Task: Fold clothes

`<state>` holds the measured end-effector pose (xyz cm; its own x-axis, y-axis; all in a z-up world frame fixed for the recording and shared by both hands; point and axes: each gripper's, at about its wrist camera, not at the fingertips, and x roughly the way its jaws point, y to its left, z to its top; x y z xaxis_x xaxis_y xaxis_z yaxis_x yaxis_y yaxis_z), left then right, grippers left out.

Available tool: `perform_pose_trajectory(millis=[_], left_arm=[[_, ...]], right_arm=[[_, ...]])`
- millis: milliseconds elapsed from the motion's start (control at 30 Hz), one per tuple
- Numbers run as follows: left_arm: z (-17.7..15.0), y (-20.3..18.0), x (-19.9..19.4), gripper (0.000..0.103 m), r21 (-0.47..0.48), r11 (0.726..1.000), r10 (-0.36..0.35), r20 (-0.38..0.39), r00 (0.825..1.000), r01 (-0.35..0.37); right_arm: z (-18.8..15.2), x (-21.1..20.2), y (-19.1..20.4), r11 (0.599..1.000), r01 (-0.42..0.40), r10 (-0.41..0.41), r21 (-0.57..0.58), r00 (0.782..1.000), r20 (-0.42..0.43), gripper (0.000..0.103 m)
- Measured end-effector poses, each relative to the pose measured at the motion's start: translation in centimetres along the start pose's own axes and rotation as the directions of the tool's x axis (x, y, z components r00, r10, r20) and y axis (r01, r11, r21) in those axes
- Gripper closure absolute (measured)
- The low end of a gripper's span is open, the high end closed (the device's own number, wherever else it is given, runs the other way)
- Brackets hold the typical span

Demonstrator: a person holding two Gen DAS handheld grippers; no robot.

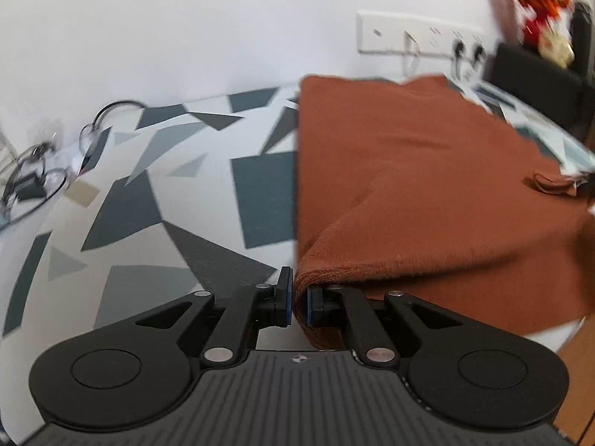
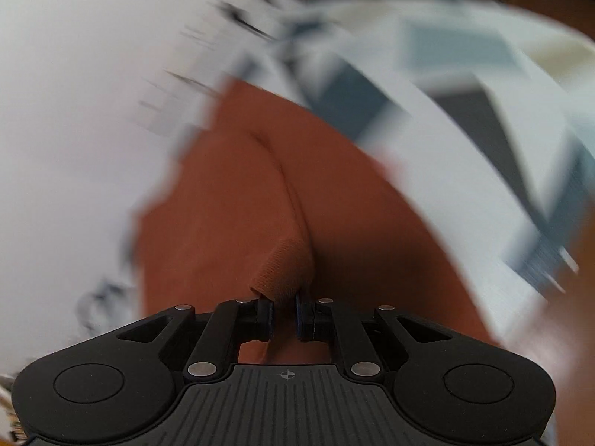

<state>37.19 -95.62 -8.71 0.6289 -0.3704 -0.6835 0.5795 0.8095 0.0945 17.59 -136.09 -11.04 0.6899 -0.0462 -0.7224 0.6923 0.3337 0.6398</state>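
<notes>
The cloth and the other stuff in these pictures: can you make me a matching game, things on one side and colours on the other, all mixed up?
Things:
1. cloth
2. tabletop
3. wall
4. left gripper

Colours:
A. plain white
B. black
C. rust brown
D. white with grey and blue shapes

Pairs: 1-C, 2-D, 3-A, 4-B

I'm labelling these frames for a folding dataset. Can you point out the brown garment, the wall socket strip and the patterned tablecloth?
brown garment [image 1: 427,193], left wrist view, on its flat middle.
wall socket strip [image 1: 401,35], left wrist view, on its white faceplate.
patterned tablecloth [image 1: 178,200], left wrist view, on a bare stretch beside the garment.
</notes>
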Motion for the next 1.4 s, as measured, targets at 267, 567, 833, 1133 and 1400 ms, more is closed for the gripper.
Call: perform_pose_trajectory(millis=[267, 567, 833, 1133, 1400], left_arm=[[-0.1, 0.6, 0.2, 0.075, 0.03, 0.999, 0.012, -0.016, 1.0, -0.012], [0.0, -0.1, -0.2, 0.07, 0.125, 0.982, -0.131, -0.107, 0.986, 0.144], [1.6, 2.5, -3.5, 0.057, -0.057, 0.945, -0.325, -0.053, 0.944, 0.322], [3.5, 3.5, -2.8, 0.046, -0.179, 0.893, -0.416, 0.027, 0.909, 0.414], [3.2, 1.0, 0.7, 0.046, -0.157, 0.913, -0.39, -0.071, 0.918, 0.376]], right_arm=[[-1.9, -2.3, -3.9, 0.996, 0.011, -0.021, 0.088, 0.993, 0.117, 0.084], [0.0, -5.1, -8.0, 0.985, 0.031, -0.074, 0.168, 0.964, 0.254, 0.092], [1.6, -5.7, -10.0, 0.969, 0.015, -0.063, 0.248, 0.98, 0.19, 0.068], [1.3, -3.7, -8.5, 0.954, -0.024, -0.02, 0.3, 0.99, 0.142, 0.1], [2.5, -5.2, -5.2, 0.992, -0.105, 0.086, 0.063, 0.963, 0.256, 0.096]])
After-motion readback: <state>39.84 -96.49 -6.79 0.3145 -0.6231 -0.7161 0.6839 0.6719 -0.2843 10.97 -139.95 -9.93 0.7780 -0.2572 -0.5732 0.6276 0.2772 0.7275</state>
